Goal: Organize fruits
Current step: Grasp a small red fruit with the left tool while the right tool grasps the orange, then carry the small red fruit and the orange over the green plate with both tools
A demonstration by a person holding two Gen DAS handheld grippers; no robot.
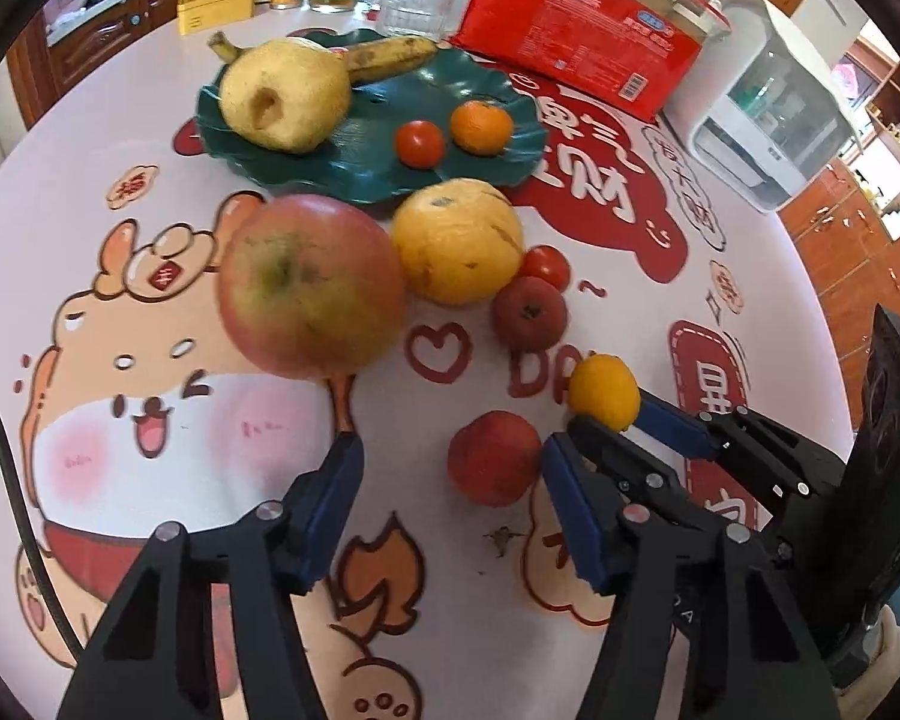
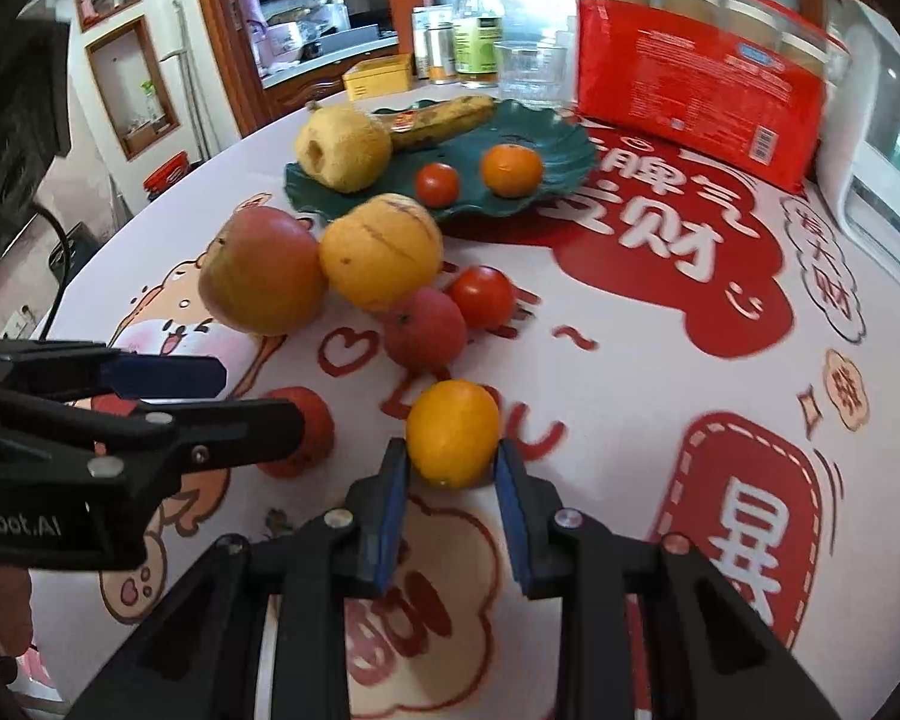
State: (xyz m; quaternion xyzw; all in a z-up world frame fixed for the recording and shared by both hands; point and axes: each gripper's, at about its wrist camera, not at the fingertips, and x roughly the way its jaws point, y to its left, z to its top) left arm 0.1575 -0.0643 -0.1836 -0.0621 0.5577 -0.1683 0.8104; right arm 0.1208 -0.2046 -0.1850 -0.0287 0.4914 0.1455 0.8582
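Pinching a small yellow-orange citrus (image 2: 453, 433) between its blue pads, the right hand-held gripper (image 2: 450, 480) holds it on the tabletop (image 2: 618, 396). The left hand-held gripper (image 1: 450, 480), jaws apart, straddles a red fruit (image 1: 494, 457) without touching. Beyond lie an apple (image 1: 312, 285), and a green plate (image 1: 360, 171) of fruit.

The right tool (image 2: 452, 471) is closed at about five o'clock of the left tool (image 1: 450, 492), whose fingers stand apart, both pointing steeply down.
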